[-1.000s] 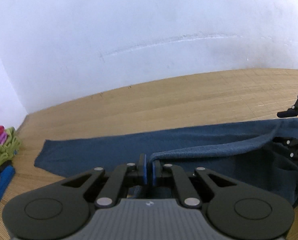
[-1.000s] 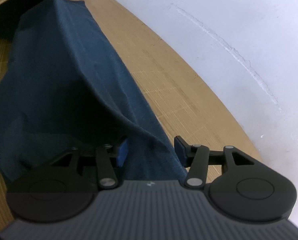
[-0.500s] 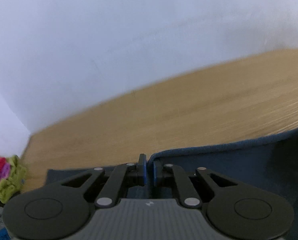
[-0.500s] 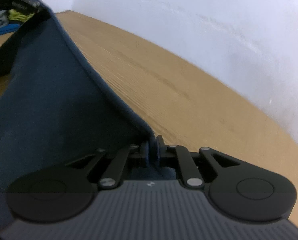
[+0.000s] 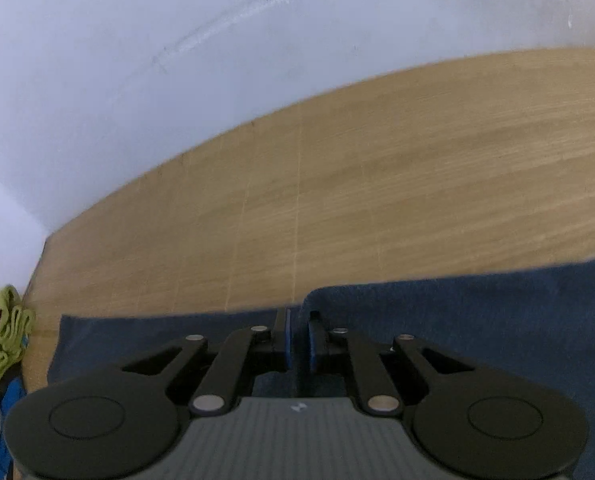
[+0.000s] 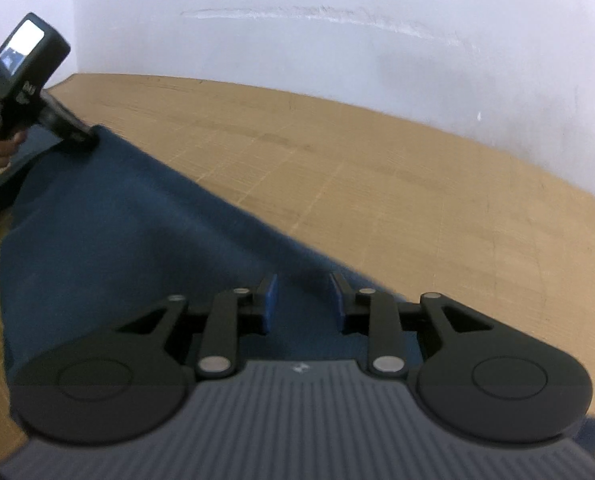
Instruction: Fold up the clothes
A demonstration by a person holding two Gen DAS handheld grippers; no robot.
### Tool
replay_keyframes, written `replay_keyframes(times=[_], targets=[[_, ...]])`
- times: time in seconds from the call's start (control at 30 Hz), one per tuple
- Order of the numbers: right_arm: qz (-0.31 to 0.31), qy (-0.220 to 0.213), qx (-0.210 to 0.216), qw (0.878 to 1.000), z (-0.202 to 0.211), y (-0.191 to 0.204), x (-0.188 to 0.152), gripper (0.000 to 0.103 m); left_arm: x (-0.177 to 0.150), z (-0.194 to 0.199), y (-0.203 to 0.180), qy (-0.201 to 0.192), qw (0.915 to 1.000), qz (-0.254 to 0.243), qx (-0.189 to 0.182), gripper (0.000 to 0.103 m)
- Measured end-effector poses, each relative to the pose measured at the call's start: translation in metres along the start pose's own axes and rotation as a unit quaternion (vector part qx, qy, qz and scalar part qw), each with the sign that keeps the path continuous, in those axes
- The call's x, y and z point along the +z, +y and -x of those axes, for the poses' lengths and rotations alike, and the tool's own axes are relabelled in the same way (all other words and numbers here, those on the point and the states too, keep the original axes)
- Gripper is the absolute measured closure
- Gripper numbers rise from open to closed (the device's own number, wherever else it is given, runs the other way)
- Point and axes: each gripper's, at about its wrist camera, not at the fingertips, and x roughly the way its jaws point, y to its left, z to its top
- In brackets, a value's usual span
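The dark blue garment (image 6: pixel 109 232) lies spread on the desk (image 5: pixel 377 184), its long far edge running parallel to the desk's back edge with bare wood between. The left gripper (image 5: pixel 298 334) has its jaws nearly closed, a slim gap showing between the pads, with a corner of the fabric's edge at its tips. The right gripper (image 6: pixel 302 300) stands partly apart over the cloth, its jaws having just opened, pads not pressing the fabric. A heap of green and pink clothes (image 5: pixel 1 340) sits at the desk's left end. A white wall (image 6: pixel 337 20) with a long scuff rises behind the desk.
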Motion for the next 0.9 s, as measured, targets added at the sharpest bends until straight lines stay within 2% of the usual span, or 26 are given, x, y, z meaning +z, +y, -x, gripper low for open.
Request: replay_keyframes(times=[0.07,0.13,0.23,0.27,0.37,0.47,0.6,0.63,0.7,0.8,0.9], targets=[[-0.011,0.025,-0.001,1.0,-0.007,0.001,-0.017,0.073,0.006,-0.006,-0.002,0.002,1.0,-0.007,-0.001,0.092],[-0.028,0.016,-0.009,0.999,-0.031,0.007,-0.008,0.073,0.008,-0.011,-0.009,0.016,0.9995,-0.027,-0.003,0.092],[-0.095,0.003,-0.056,0.994,-0.041,-0.008,0.001,0.073,0.003,-0.02,-0.016,0.022,0.9985,-0.051,0.003,0.086],[-0.119,0.004,-0.081,0.99,-0.038,-0.01,0.004,0.072,0.0,-0.021,-0.017,0.019,0.998,-0.06,0.009,0.08],[-0.147,-0.02,-0.117,0.982,0.0,-0.008,-0.002,0.072,-0.008,-0.02,-0.02,-0.002,0.9951,-0.097,0.021,0.075],[-0.179,-0.026,-0.16,0.97,0.073,-0.008,-0.04,0.07,-0.015,-0.019,-0.025,-0.022,0.9905,-0.131,0.033,0.074],[-0.263,0.019,-0.204,0.943,0.156,-0.006,-0.107,0.048,-0.02,-0.018,-0.034,-0.036,0.9848,-0.162,0.051,0.075],[-0.293,0.032,-0.21,0.932,0.17,-0.001,-0.122,0.047,-0.021,-0.018,-0.035,-0.038,0.9836,-0.168,0.054,0.075],[-0.368,0.042,-0.186,0.91,0.177,0.004,-0.146,0.047,-0.023,-0.017,-0.038,-0.043,0.9804,-0.183,0.058,0.076],[-0.462,0.015,-0.157,0.873,0.162,0.008,-0.173,0.047,-0.027,-0.016,-0.044,-0.048,0.9727,-0.217,0.066,0.076],[-0.484,-0.039,-0.16,0.86,0.144,0.004,-0.17,0.047,-0.028,-0.013,-0.043,-0.045,0.9727,-0.219,0.061,0.076]])
